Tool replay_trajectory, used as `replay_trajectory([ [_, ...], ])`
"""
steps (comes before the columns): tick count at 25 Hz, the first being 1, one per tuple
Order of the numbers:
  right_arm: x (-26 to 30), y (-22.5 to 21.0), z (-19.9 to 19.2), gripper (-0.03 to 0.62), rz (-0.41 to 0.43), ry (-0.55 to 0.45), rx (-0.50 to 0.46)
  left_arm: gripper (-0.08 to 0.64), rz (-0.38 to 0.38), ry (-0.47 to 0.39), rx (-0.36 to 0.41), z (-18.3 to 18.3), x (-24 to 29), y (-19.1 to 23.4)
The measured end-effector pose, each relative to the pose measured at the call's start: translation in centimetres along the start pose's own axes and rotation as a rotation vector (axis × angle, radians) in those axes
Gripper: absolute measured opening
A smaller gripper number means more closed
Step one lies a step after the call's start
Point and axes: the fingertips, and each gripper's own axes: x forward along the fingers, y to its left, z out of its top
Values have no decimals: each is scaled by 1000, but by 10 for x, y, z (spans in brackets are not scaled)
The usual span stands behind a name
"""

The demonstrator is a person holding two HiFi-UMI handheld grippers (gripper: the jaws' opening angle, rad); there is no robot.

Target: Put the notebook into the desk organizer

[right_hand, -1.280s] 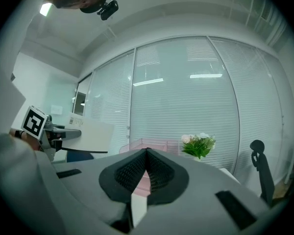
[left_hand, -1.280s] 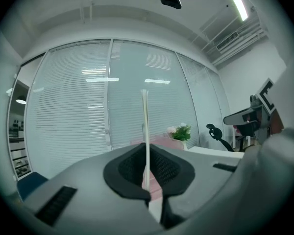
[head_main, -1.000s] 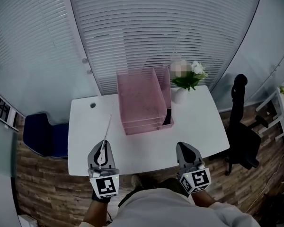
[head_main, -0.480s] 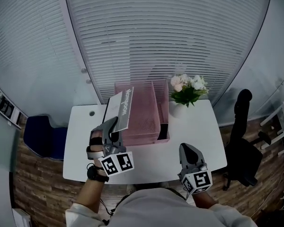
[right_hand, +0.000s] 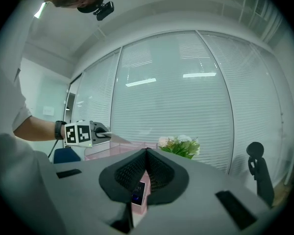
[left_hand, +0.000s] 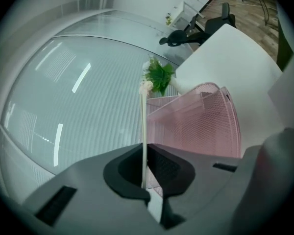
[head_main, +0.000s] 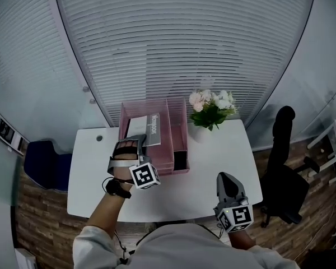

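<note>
While my left tongs (head_main: 135, 143) reach forward over the white table (head_main: 201, 175), their jaws are clamped on the near edge of the notebook (head_main: 149, 129). Seen along those jaws, the notebook stands edge-on as a thin pale line, pinched between the two pads. It juts ahead of the left tongs, tilted, over the left side of the pink mesh organizer (head_main: 179, 129), above its top tray. I cannot tell whether it touches the tray.

My right tongs (head_main: 224, 178) hang low, close to my body and well apart from the organizer, which lies ahead of them and to their left. Their jaws are pressed together with nothing gripped.

Beyond the organizer, ahead of the right tongs, flowers (head_main: 210, 106) stand on the table. Off to the right of the right tongs, a black chair (head_main: 284, 150) stands on the wood floor (head_main: 302, 228).
</note>
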Motion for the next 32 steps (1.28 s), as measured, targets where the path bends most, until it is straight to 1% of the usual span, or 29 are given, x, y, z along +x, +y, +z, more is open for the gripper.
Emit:
replay_trajectory([
  [1,-2,-6,0,12,-9,0,0,17,-30,12,29,1,6,-8],
  [2,-4,-12,0,12,-16,1,0,17,-51,14,43,3,13,-13],
  [6,-9,-27,-3,12,-39,8,4,17,-132,32,69,6,32,-35],
  [11,-8,-37,-6,12,-50,14,7,18,-239,46,100,9,41,-54],
  [18,-3,-39,-8,12,-53,19,16,46,-369,60,92,4,46,-73],
  [21,0,-37,-9,12,-51,20,16,83,-451,63,82,1,45,-81],
  [23,3,-36,-9,12,-52,22,17,138,-509,64,75,0,44,-86],
  [27,7,-35,-8,12,-56,18,19,182,-585,61,71,-1,43,-85],
  [32,9,-34,-6,12,-62,15,20,274,-694,55,59,0,41,-82],
])
